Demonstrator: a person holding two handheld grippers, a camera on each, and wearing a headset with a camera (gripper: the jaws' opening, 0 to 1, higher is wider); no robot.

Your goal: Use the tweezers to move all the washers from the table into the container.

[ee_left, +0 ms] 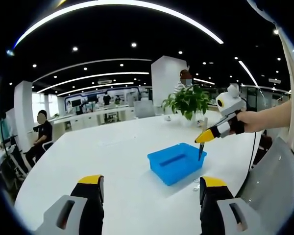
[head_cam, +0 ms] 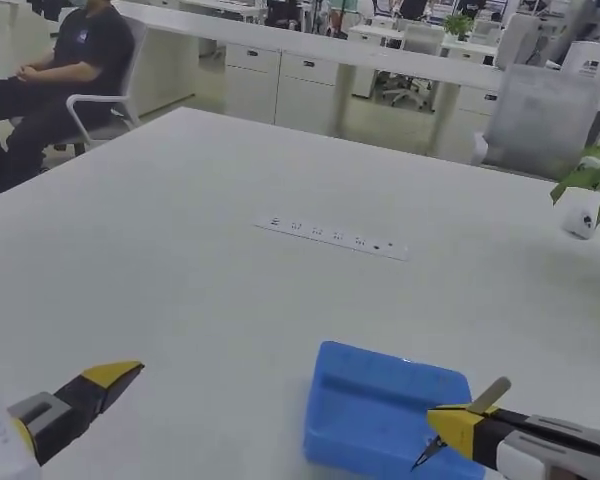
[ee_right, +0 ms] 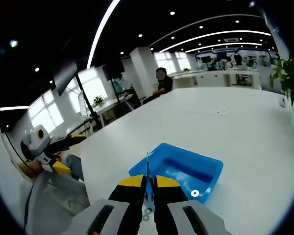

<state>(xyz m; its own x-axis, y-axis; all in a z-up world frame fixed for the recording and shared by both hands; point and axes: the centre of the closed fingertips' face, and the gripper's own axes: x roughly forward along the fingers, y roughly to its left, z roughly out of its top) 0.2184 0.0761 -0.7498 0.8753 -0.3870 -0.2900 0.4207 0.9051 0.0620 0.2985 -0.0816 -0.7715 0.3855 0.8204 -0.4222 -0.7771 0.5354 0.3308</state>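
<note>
R gripper (ee_right: 147, 181) clamped tight on the tweezers (ee_right: 147, 166), tips hanging over the near edge of the blue container (ee_right: 186, 166). One washer (ee_right: 195, 193) sits at its near corner (inside or on the rim, can't tell). More washers (ee_right: 147, 211) lie on the table (ee_right: 245, 127) just beside the container, and L gripper (ee_left: 152, 188) is spread wide, empty, above the table.

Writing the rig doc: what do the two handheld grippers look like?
Both match: left gripper and right gripper have black jaws with yellow tips on grey slotted bodies. A thin dark cable trails from the right one.
</note>
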